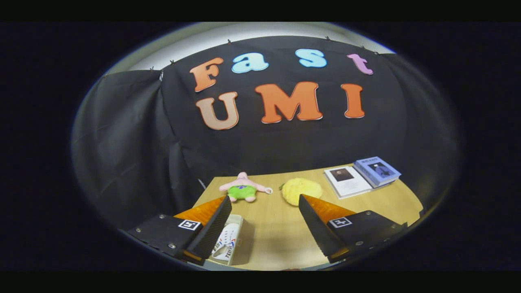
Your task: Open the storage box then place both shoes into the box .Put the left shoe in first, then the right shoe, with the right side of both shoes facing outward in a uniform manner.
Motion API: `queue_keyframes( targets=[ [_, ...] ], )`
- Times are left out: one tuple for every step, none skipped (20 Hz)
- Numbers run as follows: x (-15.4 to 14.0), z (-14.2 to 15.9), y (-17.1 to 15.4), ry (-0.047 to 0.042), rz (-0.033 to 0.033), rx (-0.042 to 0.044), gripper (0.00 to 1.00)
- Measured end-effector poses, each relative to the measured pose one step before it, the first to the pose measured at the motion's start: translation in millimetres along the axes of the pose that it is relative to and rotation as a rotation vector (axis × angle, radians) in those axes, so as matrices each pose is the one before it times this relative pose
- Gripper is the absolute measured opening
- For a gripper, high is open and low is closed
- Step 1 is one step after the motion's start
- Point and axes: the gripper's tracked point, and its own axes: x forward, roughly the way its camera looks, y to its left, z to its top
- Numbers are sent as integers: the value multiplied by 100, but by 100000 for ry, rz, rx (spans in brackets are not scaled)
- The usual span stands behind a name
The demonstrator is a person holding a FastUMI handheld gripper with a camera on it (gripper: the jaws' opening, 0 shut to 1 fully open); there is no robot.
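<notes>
I have the tool (pixel 264 207) raised over the near part of the wooden bench (pixel 276 232), its two dark fingers (pixel 215 228) spread wide with nothing between them but bare wood. Both fingers sit in the lower part of the frame, the left one at lower left and the right one at lower right, each with an orange panel behind it and a small square marker on the black body.

Just beside the left finger, at the lower left of the frame and partly hidden by that finger, I see the storage box (pixel 236 240). It is pale and light-walled, and a white shoe (pixel 225 243) with red and blue markings lies inside it. I cannot tell from here which shoe of the pair it is, nor which side faces out.

Beyond the fingertips, around the middle of the frame, a pink star-shaped plush toy (pixel 243 187) in green shorts lies on the bench, and just to its right is a yellow pineapple-like plush (pixel 301 190). Farther right, toward the far corner of the bench, a white book (pixel 347 181) lies flat with a blue book (pixel 376 171) beside it, overlapping its edge. Black cloth hangs behind the bench.
</notes>
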Motion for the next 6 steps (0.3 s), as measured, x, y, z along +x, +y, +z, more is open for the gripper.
queue_keyframes(
  targets=[
    [-268, 1090, -1025, -1558, -323, -197, 98],
    [-331, 953, -947, -1483, -440, -483, 98],
    [-388, 1109, -1341, -2181, -1669, -1432, 98],
    [-135, 1004, -1367, -2269, -2021, -1993, 98],
    [-210, 871, -1069, -1969, -1802, -1692, 98],
    [30, 470, -813, -1586, -951, -888, 98]
  ],
)
